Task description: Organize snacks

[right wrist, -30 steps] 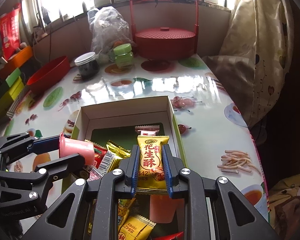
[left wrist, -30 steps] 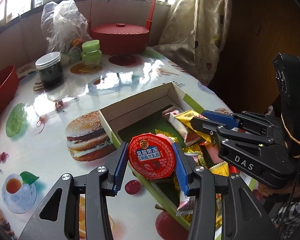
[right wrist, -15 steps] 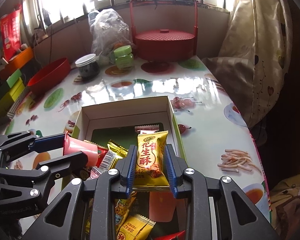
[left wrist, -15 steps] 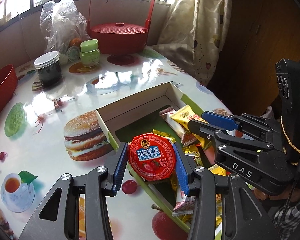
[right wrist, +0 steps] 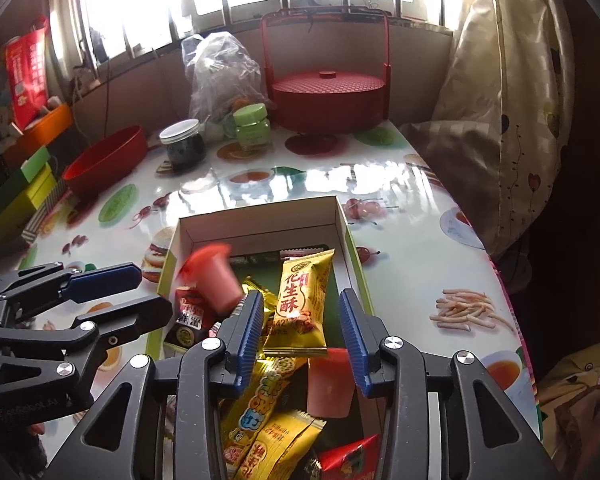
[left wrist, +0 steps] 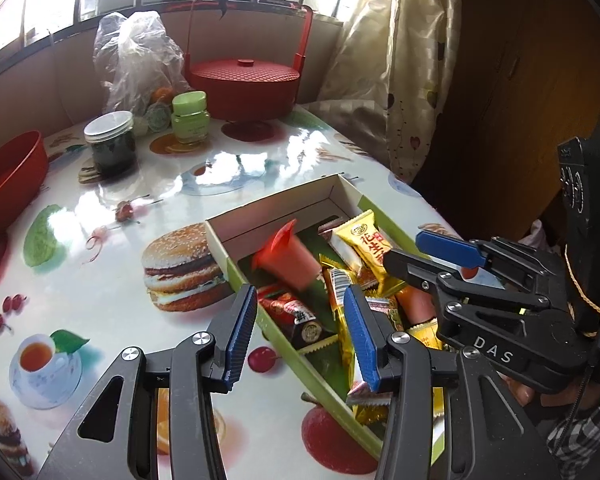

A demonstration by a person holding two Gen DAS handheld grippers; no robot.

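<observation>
An open cardboard box (left wrist: 268, 208) (right wrist: 260, 212) on the printed tablecloth holds several wrapped snacks. A pink jelly cup (left wrist: 288, 258) (right wrist: 212, 280) with a red lid is blurred and tumbling inside the box, free of my left gripper (left wrist: 300, 332) (right wrist: 152, 290), whose jaws are opening with nothing between them. My right gripper (right wrist: 302, 332) (left wrist: 404, 248) hangs over the box's near end with its jaws opening. A yellow peanut bar (right wrist: 302, 296) (left wrist: 364, 240) lies loose between them on the pile, and neither pad presses it. A second pink cup (right wrist: 330, 384) lies under the right finger.
At the table's far end stand a red lidded basket (left wrist: 242, 80), a clear plastic bag (left wrist: 136, 64), a green jar (left wrist: 190, 118) and a dark jar (left wrist: 110, 144). A red bowl (left wrist: 8, 176) sits far left, near coloured boxes (right wrist: 32, 184). A curtain (left wrist: 392, 60) hangs past the right table edge.
The left jaws let go of the jelly cup, which has dropped forward into the box. The right jaws spread apart and released the yellow bar onto the pile.
</observation>
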